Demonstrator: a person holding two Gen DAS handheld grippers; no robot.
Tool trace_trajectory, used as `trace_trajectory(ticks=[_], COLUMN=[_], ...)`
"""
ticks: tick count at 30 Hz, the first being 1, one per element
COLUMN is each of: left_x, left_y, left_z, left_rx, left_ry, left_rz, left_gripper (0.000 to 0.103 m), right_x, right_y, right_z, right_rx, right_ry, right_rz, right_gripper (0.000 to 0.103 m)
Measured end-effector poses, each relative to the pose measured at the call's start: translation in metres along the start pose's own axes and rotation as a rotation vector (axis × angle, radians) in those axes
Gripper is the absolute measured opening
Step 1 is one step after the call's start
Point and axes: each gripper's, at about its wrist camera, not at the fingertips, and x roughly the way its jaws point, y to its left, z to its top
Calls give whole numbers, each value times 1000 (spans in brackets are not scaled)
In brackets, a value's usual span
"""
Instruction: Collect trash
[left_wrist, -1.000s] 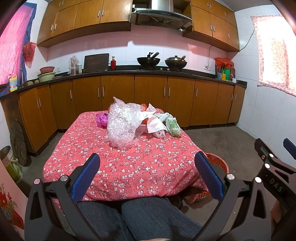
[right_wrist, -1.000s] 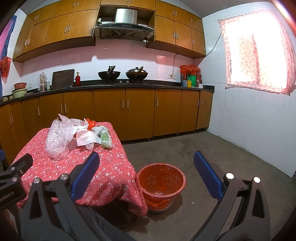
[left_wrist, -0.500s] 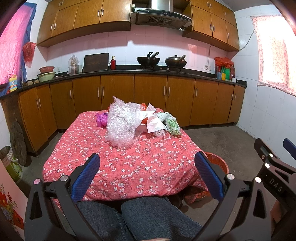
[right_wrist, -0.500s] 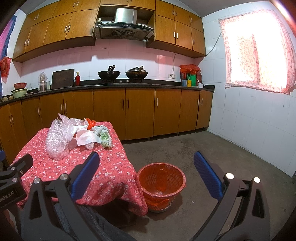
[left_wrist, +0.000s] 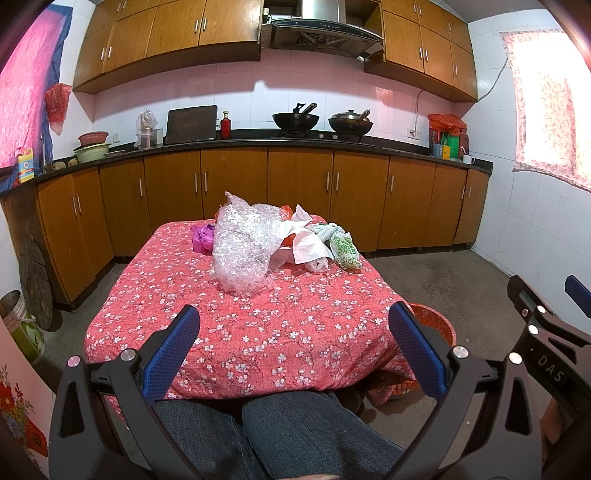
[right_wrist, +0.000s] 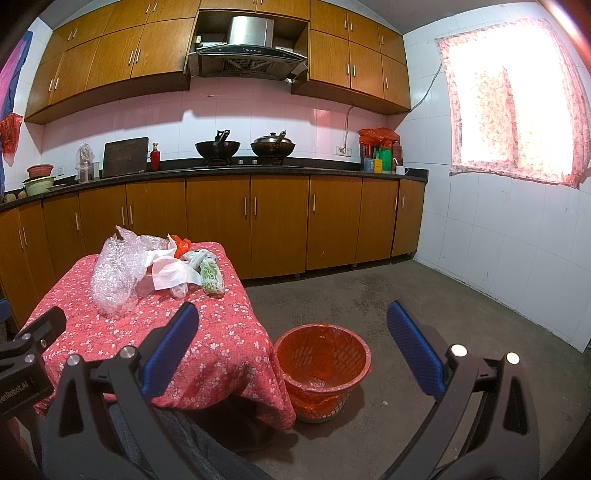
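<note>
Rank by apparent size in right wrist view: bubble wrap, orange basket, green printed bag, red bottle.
1-2. Orange basket and bubble wrap: similar; basket sits nearer, so unsure.
3. Green printed bag.
4. Red bottle, farthest away.

Trash (left_wrist: 258, 243) on table (left_wrist: 295, 332), basket (right_wrist: 322, 363) right

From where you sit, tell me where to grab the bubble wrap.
Grip the bubble wrap by the crumpled peak at its top, coming from above on the near side. It stands tall and loose there, while bags crowd its right side, so the left hand-held gripper probably suits best.
</note>
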Motion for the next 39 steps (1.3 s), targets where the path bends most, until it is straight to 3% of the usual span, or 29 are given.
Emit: trace_trajectory(ticks=[25, 35, 39], left_x=[3, 33, 62], left_y=[2, 23, 40], left_z=[-2, -6, -2], left_rx=[0, -53, -68], left_ry=[22, 116, 151], left_rz=[11, 12, 68], left_gripper=[101, 101, 97], right_x=[11, 53, 91], right_y=[-1, 11, 20], right_z=[-7, 2, 10], right_rx=[4, -31, -49], right_ry=[26, 88, 137], right_rz=[8, 56, 83], right_gripper=[99, 99, 99])
